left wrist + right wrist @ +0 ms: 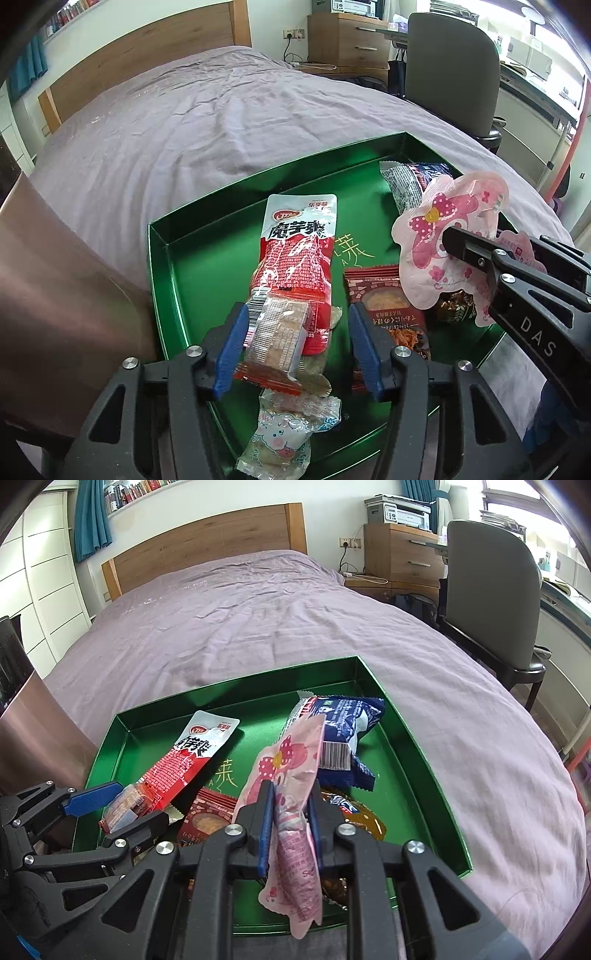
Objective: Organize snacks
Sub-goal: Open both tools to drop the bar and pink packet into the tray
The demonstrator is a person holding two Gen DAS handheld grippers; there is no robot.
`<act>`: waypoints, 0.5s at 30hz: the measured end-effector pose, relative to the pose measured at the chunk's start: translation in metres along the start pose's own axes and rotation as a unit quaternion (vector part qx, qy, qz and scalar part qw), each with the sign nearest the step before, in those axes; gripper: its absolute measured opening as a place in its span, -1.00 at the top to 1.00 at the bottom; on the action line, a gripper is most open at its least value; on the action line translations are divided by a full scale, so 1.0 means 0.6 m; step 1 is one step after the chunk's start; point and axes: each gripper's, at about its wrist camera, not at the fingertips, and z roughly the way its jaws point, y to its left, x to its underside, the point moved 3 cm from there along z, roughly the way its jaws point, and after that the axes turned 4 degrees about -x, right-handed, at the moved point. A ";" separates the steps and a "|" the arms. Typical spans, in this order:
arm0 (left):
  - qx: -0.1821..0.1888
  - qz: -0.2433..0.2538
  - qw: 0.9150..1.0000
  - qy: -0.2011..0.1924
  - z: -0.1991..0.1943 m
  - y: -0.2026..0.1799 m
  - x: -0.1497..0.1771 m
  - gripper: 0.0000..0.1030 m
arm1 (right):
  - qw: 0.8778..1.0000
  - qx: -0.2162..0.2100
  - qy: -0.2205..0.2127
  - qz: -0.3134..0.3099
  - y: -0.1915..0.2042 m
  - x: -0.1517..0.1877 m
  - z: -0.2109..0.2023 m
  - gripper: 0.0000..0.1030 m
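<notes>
Green shallow metal tray [413, 738] is sitting on the purple bedspread [192, 122], holding snacks. My right gripper [290, 805] is pinching the pink bow-print flat packet [291, 775] above it. My left gripper [293, 332] is gaping wide around the red-and-white long pouch [295, 254], not squeezing.

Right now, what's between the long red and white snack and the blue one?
In the right wrist view, the pink bow packet, pinched by the right hand-held gripper, hangs between the red-and-white packet and the blue packet.
</notes>
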 end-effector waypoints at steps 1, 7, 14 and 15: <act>-0.001 0.000 1.000 -0.003 -0.003 0.001 -0.001 -0.04 | 1.000 0.001 -0.002 0.000 0.000 0.000 -0.002 0.98; 0.000 -0.005 1.000 -0.009 -0.018 0.005 -0.005 -0.14 | 1.000 0.011 -0.014 -0.005 0.003 -0.004 -0.022 0.24; 0.016 0.002 1.000 -0.017 -0.053 -0.004 0.000 -0.14 | 0.999 0.021 -0.026 0.000 0.004 -0.006 -0.053 0.18; 0.019 0.001 1.000 -0.019 -0.061 -0.005 0.003 -0.14 | 0.999 0.022 -0.028 -0.001 0.005 -0.006 -0.060 0.18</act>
